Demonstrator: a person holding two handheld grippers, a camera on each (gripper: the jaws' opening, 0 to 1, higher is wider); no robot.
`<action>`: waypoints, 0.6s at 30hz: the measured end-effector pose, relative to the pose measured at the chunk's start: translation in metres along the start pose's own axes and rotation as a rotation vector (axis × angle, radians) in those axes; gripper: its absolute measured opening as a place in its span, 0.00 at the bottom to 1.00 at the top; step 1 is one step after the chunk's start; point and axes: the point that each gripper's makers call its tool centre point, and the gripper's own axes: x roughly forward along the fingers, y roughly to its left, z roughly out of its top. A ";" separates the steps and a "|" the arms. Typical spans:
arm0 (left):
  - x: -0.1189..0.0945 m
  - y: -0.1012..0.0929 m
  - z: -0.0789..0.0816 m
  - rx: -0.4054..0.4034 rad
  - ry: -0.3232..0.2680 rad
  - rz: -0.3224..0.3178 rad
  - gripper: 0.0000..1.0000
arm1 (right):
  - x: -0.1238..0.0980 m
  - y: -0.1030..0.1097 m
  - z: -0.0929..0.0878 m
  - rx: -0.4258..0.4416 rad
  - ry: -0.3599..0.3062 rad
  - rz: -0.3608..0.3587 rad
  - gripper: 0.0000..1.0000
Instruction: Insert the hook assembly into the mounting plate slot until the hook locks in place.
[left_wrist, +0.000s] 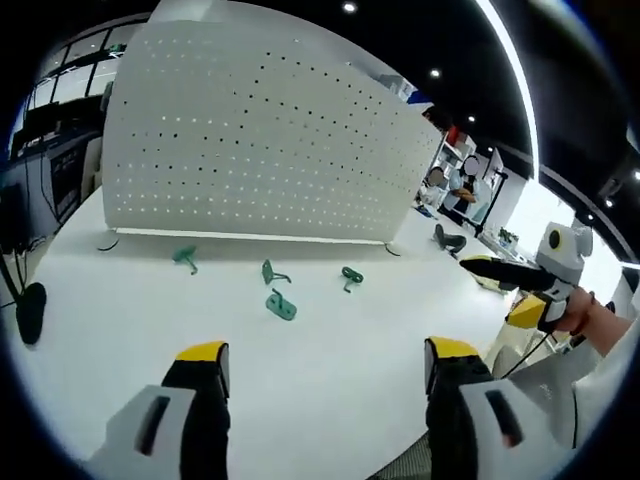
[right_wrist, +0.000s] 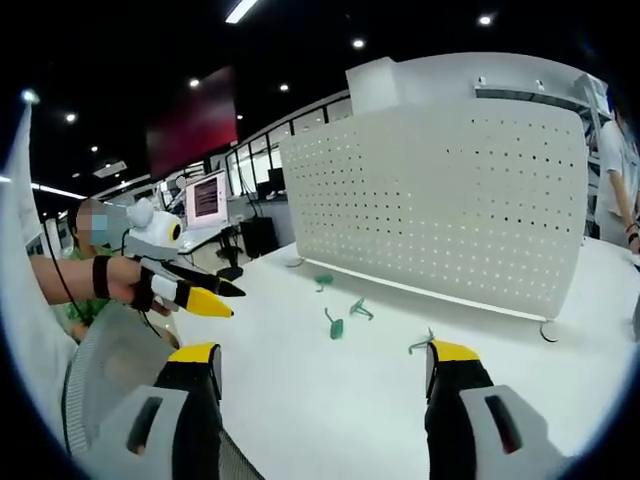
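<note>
A white perforated mounting plate (left_wrist: 260, 140) (right_wrist: 440, 190) stands upright on the white table (left_wrist: 330, 400). In front of it lie several green hooks, among them one (left_wrist: 185, 258) at the left, one (left_wrist: 281, 306) nearest me and one (left_wrist: 351, 277) to the right; the right gripper view shows them too (right_wrist: 335, 325) (right_wrist: 360, 308) (right_wrist: 422, 343). My left gripper (left_wrist: 325, 355) is open, well short of the hooks and holding nothing. My right gripper (right_wrist: 325, 355) is open and holds nothing. Each gripper appears in the other's view, held in a hand: right gripper (left_wrist: 512, 288), left gripper (right_wrist: 215, 296).
A black stand (left_wrist: 30, 310) and cables sit at the table's left edge, and a dark object (left_wrist: 450, 240) sits beside the plate's right end. A grey mesh chair back (right_wrist: 110, 370) is close at the left. Desks, a monitor (right_wrist: 207, 198) and people are behind.
</note>
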 end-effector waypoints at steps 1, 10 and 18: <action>0.002 0.000 0.000 -0.015 0.001 0.002 0.81 | 0.000 0.000 -0.001 -0.003 0.003 0.000 0.85; 0.015 -0.002 -0.003 -0.040 0.039 -0.008 0.75 | 0.000 -0.001 -0.001 0.004 -0.004 -0.004 0.85; 0.026 0.000 -0.003 -0.068 0.060 -0.010 0.70 | -0.001 -0.001 -0.003 0.013 -0.009 -0.006 0.84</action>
